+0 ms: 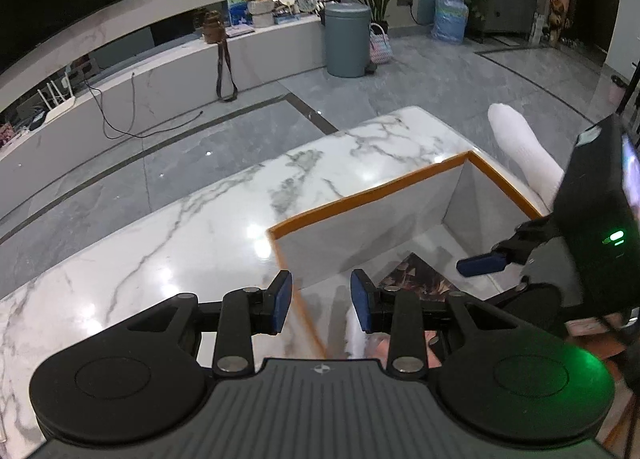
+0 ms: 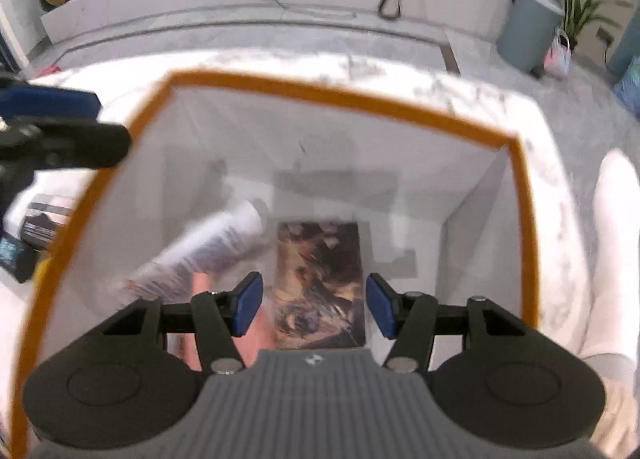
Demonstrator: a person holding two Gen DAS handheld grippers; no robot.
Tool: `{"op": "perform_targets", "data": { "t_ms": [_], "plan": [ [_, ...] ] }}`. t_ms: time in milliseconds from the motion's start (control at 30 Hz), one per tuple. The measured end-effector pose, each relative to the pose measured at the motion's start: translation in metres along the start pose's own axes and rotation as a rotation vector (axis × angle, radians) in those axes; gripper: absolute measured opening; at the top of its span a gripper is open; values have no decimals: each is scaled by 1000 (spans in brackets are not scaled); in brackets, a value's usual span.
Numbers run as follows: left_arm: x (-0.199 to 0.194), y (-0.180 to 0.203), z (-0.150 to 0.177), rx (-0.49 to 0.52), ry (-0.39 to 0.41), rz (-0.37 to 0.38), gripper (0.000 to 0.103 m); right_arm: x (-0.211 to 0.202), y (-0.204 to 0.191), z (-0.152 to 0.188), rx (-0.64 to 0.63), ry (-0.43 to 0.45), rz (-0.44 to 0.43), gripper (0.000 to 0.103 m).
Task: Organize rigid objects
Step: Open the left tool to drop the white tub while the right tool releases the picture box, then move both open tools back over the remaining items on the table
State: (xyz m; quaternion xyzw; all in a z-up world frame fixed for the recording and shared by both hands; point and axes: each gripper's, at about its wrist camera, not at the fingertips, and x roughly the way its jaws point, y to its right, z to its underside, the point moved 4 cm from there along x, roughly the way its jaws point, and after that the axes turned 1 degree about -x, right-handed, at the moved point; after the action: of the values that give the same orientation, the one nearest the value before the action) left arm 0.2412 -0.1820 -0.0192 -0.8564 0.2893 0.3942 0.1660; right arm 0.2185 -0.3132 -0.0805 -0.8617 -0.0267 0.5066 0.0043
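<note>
A white storage box with an orange rim (image 1: pixel 360 197) (image 2: pixel 344 97) stands on the marble table (image 1: pixel 180 227). Inside lie a flat dark patterned box (image 2: pixel 320 283) (image 1: pixel 416 279) and a white tube (image 2: pixel 216 247), blurred. My right gripper (image 2: pixel 314 305) is open and empty, hovering over the box above the patterned box; it also shows in the left wrist view (image 1: pixel 484 263). My left gripper (image 1: pixel 320 303) is open and empty over the box's left rim; one of its fingers (image 2: pixel 48 103) shows in the right wrist view.
A few dark packaged items (image 2: pixel 28 235) lie on the table left of the box. A person's white-socked leg (image 1: pixel 524 151) rests by the table's right edge. Beyond are a grey floor, a grey bin (image 1: pixel 347 39) and a low marble shelf (image 1: pixel 160 75).
</note>
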Motion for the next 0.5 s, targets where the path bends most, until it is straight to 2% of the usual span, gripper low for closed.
{"op": "perform_targets", "data": {
  "t_ms": [133,267,400,500],
  "plan": [
    [-25,-15,9,0,21,-9,40,-33,-25,-9,-55,90,-27,53],
    [-50,-37,22,7,32,-47,40,-65,-55,-15,-100,185,-93,48],
    [-70,-67,43,-1,18,-79,40,-83,-99,-17,-172,217,-171,47],
    [-79,-86,63,5,-6,-95,41,-82,-132,-12,-248,207,-198,47]
  ]
}}
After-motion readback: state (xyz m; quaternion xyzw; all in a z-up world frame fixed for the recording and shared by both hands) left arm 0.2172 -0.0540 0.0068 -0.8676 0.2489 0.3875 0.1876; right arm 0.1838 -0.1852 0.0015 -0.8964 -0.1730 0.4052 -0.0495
